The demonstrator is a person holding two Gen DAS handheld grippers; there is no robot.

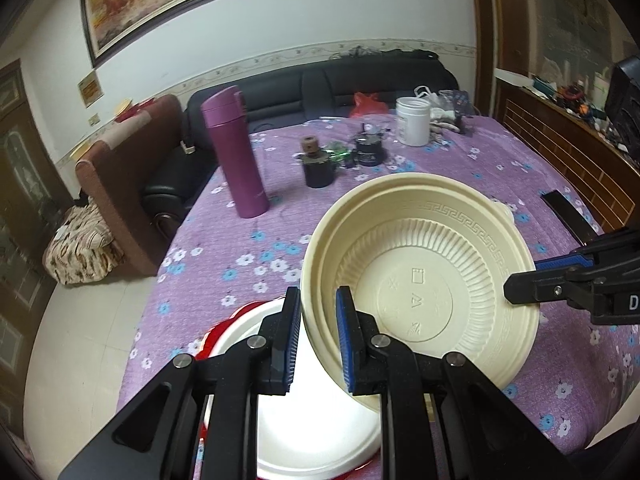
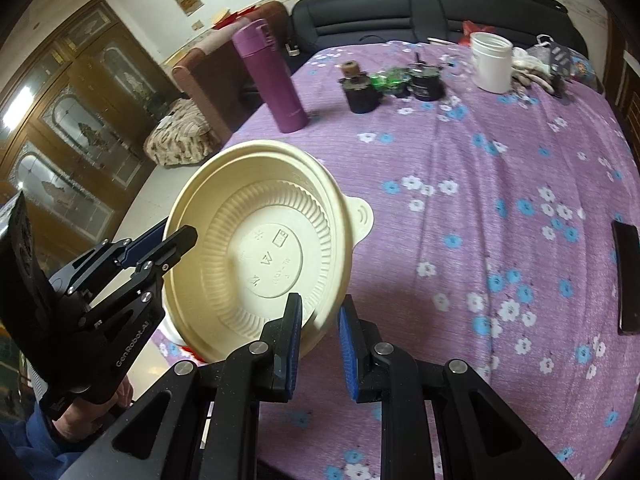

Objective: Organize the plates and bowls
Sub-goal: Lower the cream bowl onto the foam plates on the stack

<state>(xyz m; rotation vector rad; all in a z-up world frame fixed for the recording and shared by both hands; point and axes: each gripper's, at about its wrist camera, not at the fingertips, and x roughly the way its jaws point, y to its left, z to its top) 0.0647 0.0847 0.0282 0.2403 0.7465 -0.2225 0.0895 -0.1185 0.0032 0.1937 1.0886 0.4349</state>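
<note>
Over purple floral tablecloth [image 2: 500,152] — cream bowl [image 1: 416,276] tilted, both grippers' jaws pinching rim; black sofa [image 1: 320,84] behind.

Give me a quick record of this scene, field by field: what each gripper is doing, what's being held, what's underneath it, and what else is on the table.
held item: cream bowl, tilted, underside facing the cameras
left gripper: fingers straddle the bowl's rim
right gripper: fingers straddle the opposite rim; firm contact unclear
below bowl: white plate with red rim beneath
table: purple floral cloth
other items: purple flask, white jar, dark cup, black phone
</note>
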